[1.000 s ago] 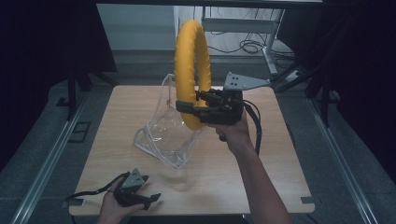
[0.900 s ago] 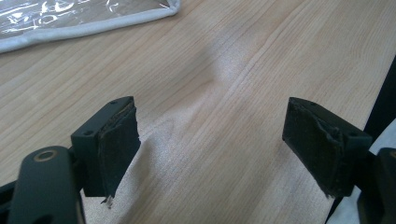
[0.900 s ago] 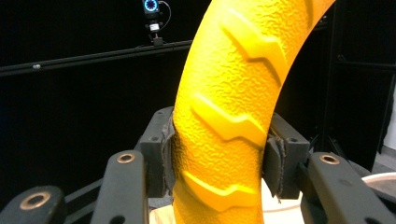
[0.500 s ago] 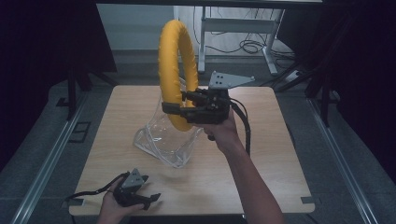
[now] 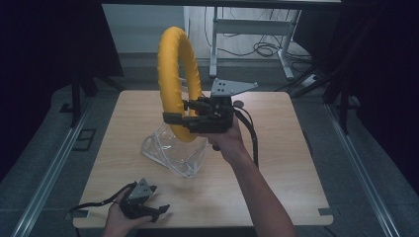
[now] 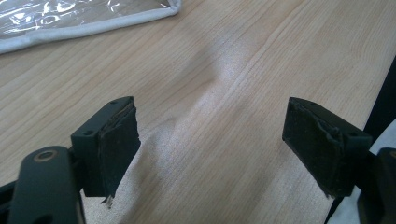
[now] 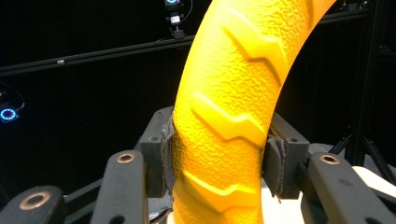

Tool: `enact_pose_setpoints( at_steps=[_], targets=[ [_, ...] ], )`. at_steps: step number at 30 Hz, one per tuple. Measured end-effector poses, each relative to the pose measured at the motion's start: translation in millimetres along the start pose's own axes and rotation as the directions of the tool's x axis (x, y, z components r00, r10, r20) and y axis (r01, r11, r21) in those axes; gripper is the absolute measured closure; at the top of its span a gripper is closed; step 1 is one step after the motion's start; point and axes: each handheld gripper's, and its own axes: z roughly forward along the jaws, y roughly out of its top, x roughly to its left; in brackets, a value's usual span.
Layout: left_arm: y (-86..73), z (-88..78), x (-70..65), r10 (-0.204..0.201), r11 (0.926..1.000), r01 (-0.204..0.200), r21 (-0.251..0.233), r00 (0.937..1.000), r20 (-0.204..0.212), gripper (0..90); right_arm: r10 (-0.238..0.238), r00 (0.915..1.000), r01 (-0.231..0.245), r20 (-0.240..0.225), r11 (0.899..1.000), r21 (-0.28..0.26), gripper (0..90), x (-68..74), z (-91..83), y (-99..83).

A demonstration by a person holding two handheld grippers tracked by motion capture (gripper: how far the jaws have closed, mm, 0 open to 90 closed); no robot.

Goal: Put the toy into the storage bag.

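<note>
While the left gripper (image 5: 148,210) is resting spread at the near-left edge, the right gripper (image 5: 179,120) is pinching an upright yellow ring (image 5: 174,74) that could swing and slip above the clear bag (image 5: 173,150).

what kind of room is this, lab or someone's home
Most likely a lab or recording studio. A bare wooden table stands among dark curtains, tracking cameras with lit rings hang on a black rail, and loose cables lie under a desk behind.

One yellow textured foam ring (image 5: 174,74), one clear plastic bag with white trim (image 5: 173,150) and two black handheld grippers are showing over one light wooden table (image 5: 286,163).
</note>
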Motion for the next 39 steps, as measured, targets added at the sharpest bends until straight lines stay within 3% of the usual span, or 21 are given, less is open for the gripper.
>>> enact_pose_setpoints(
  at_steps=[17,39],
  targets=[
    [-0.6,0.5,-0.5,0.002,1.0,-0.002,0.003,1.0,0.0,18.4,0.033,0.9988,-0.032,-0.035,0.999,0.022,51.3,-2.5,16.1,-10.6],
    [-1.3,1.2,-1.1,0.003,1.0,-0.003,0.006,1.0,-0.007,18.5,0.069,0.9969,-0.068,-0.036,0.997,0.042,51.3,-12.4,23.0,-30.1]
  ],
)
